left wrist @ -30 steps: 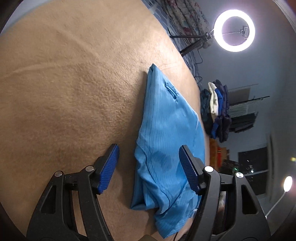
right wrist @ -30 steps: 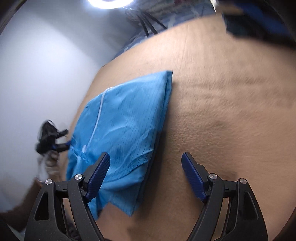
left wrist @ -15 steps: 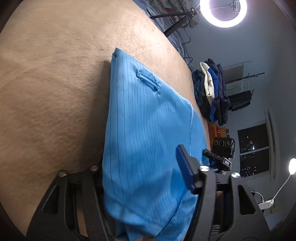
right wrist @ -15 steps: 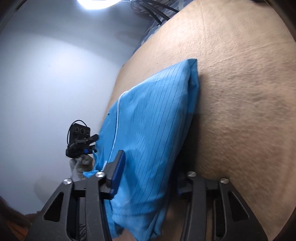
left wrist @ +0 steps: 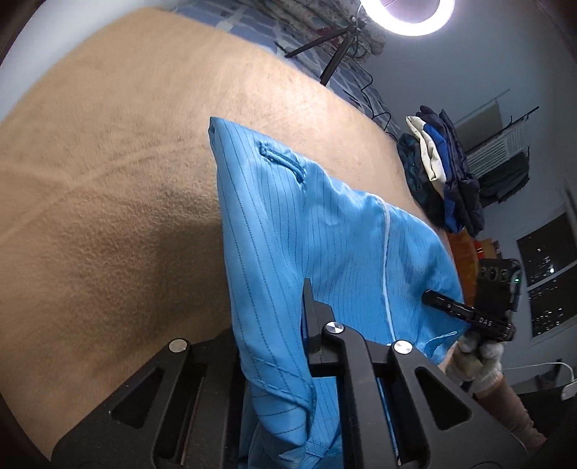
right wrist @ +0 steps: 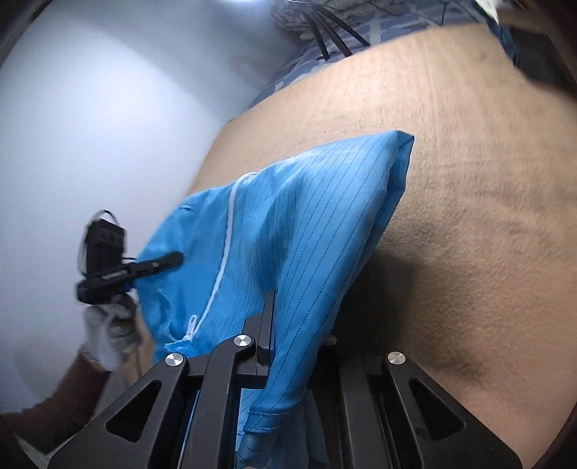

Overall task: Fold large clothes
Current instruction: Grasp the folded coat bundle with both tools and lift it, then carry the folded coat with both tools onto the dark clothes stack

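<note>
Now, garment: we hold a light-blue pinstriped fabric garment (left wrist: 317, 231) with a white zipper, clamped at its near edge by both grippers.
Garment position: its near part is raised off the tan fleece blanket (left wrist: 108, 180); its far folded corner reaches down toward the blanket, and we cannot tell if it touches.
Garment details: a stitched blue loop (left wrist: 283, 164) sits near the far corner; the white zipper (right wrist: 220, 259) runs down the cloth to a pull near the lower hem.
Left gripper: our left gripper (left wrist: 306, 306) has just been closing, and its black fingers (left wrist: 308, 299) now pinch the blue cloth between them; fabric drapes over the left side of the frame.
Right gripper: our right gripper (right wrist: 268, 317) has likewise just been closing, and its fingers (right wrist: 268, 310) are clamped on a fold of the same garment.
Hands: in the left wrist view a white-gloved hand (left wrist: 476, 360) grips the other tool's handle at the garment's right edge; in the right wrist view a gloved hand (right wrist: 108, 332) does the same at the left edge.
Surface: the blanket covers a wide surface under the garment and carries a dark shadow beneath the raised cloth.
Surroundings: a lit ring lamp (left wrist: 407, 18) on a black tripod stands beyond the blanket, and a heap of dark and white clothes (left wrist: 440, 169) lies at its far right edge.
</note>
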Action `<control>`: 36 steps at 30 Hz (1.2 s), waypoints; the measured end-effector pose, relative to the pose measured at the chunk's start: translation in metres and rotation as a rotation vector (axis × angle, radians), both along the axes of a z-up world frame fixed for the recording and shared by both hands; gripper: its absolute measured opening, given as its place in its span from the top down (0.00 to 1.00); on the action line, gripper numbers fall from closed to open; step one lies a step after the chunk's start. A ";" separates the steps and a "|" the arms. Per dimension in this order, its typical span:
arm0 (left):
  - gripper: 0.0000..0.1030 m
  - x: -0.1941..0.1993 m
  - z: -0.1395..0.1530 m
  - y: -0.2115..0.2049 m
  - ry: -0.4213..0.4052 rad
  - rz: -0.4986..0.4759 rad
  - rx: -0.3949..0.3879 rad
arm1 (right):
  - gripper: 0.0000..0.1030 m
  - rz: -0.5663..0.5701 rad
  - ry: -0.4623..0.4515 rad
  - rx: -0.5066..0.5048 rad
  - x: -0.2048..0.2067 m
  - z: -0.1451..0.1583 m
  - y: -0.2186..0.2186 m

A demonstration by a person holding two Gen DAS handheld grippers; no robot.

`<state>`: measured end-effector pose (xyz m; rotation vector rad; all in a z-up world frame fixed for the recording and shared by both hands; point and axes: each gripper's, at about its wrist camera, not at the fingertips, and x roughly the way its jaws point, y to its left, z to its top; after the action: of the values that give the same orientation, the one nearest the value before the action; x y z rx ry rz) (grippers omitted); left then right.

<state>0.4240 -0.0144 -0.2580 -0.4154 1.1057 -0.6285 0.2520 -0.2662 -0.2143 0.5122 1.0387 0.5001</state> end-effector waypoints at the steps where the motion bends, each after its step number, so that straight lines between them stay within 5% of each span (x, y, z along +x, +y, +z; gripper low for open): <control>1: 0.95 -0.003 0.004 0.000 -0.010 0.004 0.007 | 0.95 -0.002 -0.007 -0.027 -0.002 0.006 0.005; 14: 0.96 -0.058 0.058 -0.011 -0.097 0.000 -0.001 | 0.96 0.005 -0.108 -0.222 -0.044 0.088 0.042; 36: 0.96 -0.125 0.161 -0.094 -0.281 -0.149 0.008 | 0.96 -0.109 -0.251 -0.328 -0.130 0.174 -0.026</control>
<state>0.2986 -0.1083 -0.0972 -0.2303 0.8752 -0.7880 0.1220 -0.2917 -0.0399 0.2060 0.8259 0.2799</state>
